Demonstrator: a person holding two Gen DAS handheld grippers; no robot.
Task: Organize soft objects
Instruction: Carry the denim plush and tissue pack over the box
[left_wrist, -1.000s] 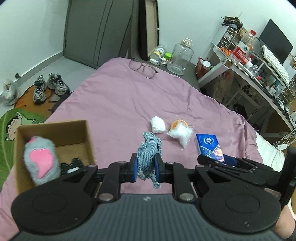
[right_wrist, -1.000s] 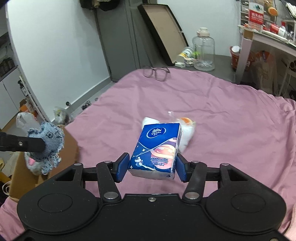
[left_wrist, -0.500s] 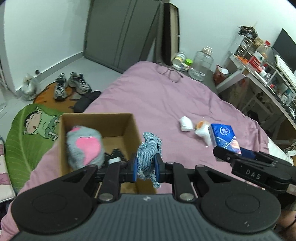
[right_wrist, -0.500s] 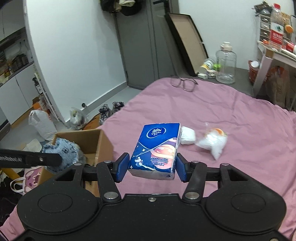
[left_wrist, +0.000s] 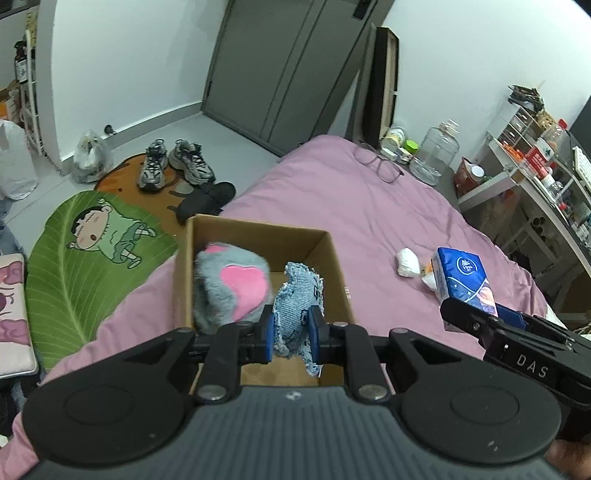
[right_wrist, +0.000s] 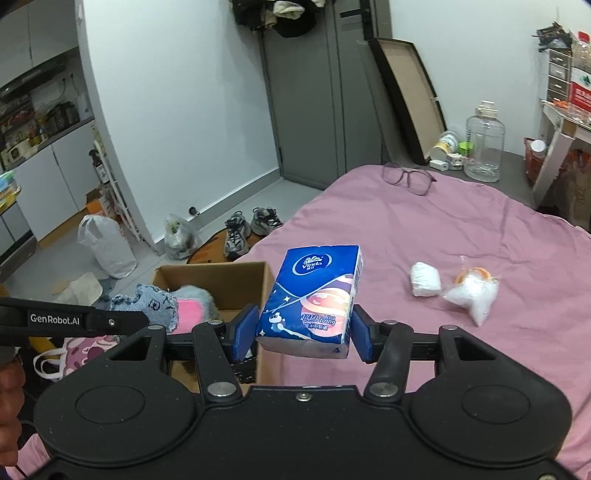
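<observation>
My left gripper (left_wrist: 290, 332) clamps a denim toy (left_wrist: 298, 295) over the cardboard box (left_wrist: 258, 230). Just right of the box, my right gripper (right_wrist: 301, 334) grips a blue tissue pack (right_wrist: 314, 299) printed "Vinda" and "Ultra Strong".

My left gripper (left_wrist: 290, 334) has blue pads on faded blue denim toy (left_wrist: 301, 295). Plush (left_wrist: 231, 284): grey fur, pink heart patch. Box (left_wrist: 258, 230) is plain brown cardboard. My right gripper (right_wrist: 301, 334) pinches tissue pack (right_wrist: 314, 295): deep blue, white stars, pink-orange swirl (white logo oval). Bedsheet (right_wrist: 480, 229) is mauve pink.
</observation>
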